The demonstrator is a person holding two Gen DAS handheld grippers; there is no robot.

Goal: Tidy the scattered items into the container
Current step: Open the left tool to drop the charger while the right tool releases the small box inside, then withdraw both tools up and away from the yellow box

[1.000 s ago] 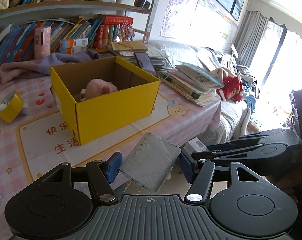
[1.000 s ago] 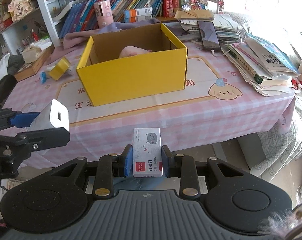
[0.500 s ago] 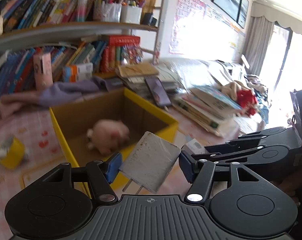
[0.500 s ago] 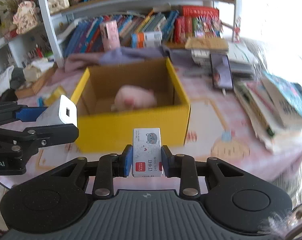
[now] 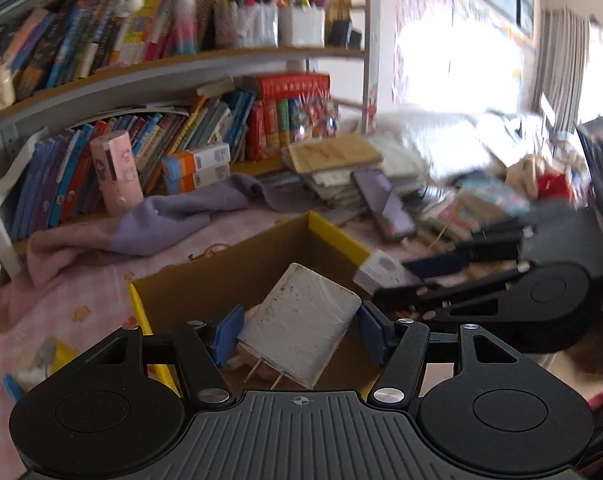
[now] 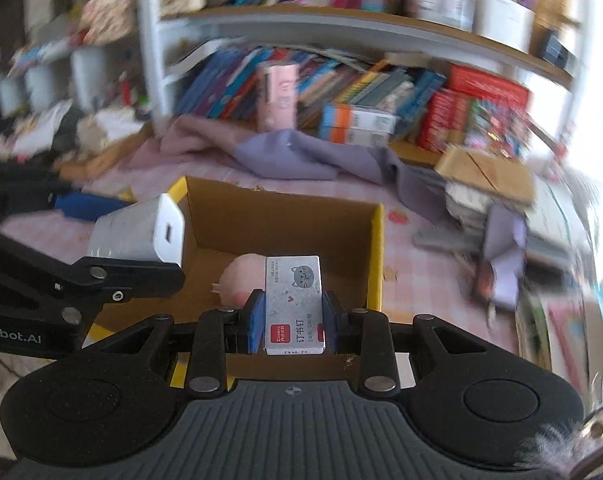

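The yellow cardboard box point(image 5: 333, 236) point(image 6: 375, 256) stands open on the pink table. A pink plush toy point(image 6: 241, 276) lies inside it. My left gripper point(image 5: 297, 332) is shut on a white charger plug point(image 5: 301, 328) and holds it over the box's opening; the plug also shows in the right wrist view point(image 6: 141, 232). My right gripper point(image 6: 293, 316) is shut on a small white staples box point(image 6: 293, 304) with a cat drawing, held over the box's near edge; the staples box also shows in the left wrist view point(image 5: 381, 272).
A purple cloth point(image 6: 313, 156) and a pink tube point(image 6: 279, 96) lie behind the box by the bookshelf. A phone point(image 5: 385, 204) rests on stacked books and papers to the right. A yellow item point(image 5: 61, 356) lies left of the box.
Both grippers have moved forward and up from the table's front edge to above the yellow box, still holding the charger plug and the staples box.
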